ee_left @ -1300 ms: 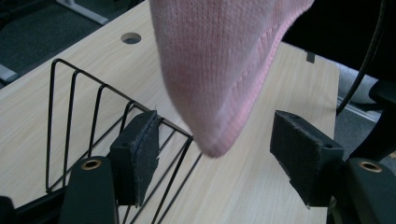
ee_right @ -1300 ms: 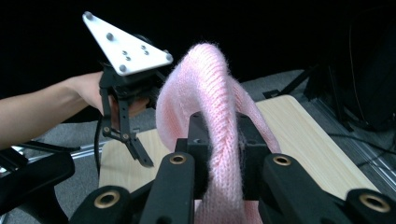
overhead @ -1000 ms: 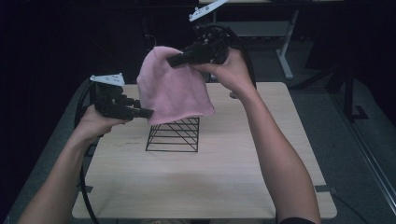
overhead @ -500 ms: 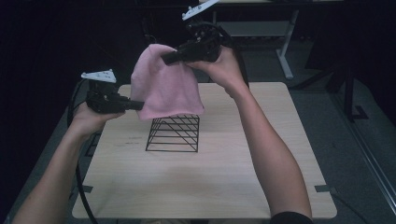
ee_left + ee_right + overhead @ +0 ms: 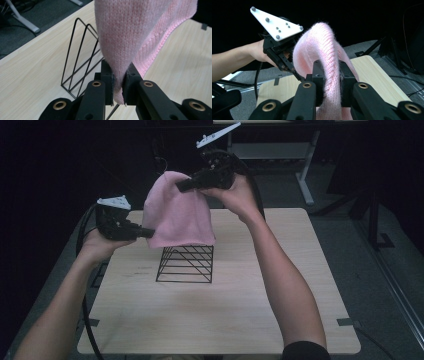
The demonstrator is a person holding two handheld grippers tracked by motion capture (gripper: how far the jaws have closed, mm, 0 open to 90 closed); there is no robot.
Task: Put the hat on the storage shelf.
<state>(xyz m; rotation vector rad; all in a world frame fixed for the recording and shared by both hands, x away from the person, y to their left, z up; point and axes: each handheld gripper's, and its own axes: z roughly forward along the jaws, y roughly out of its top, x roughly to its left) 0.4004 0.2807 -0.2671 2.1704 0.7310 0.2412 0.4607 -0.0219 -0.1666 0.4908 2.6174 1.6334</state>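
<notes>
Your knit hat (image 5: pixel 178 219) is soft pink with a ribbed band along its edge. The wire rack (image 5: pixel 186 264) beneath it is black, standing on a pale wood-grain bench (image 5: pixel 240 310). Both your claws are black with brass-coloured rivets.

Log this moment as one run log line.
left gripper: shut on pink knit hat | right gripper: shut on hat top | hat above wire rack
</notes>
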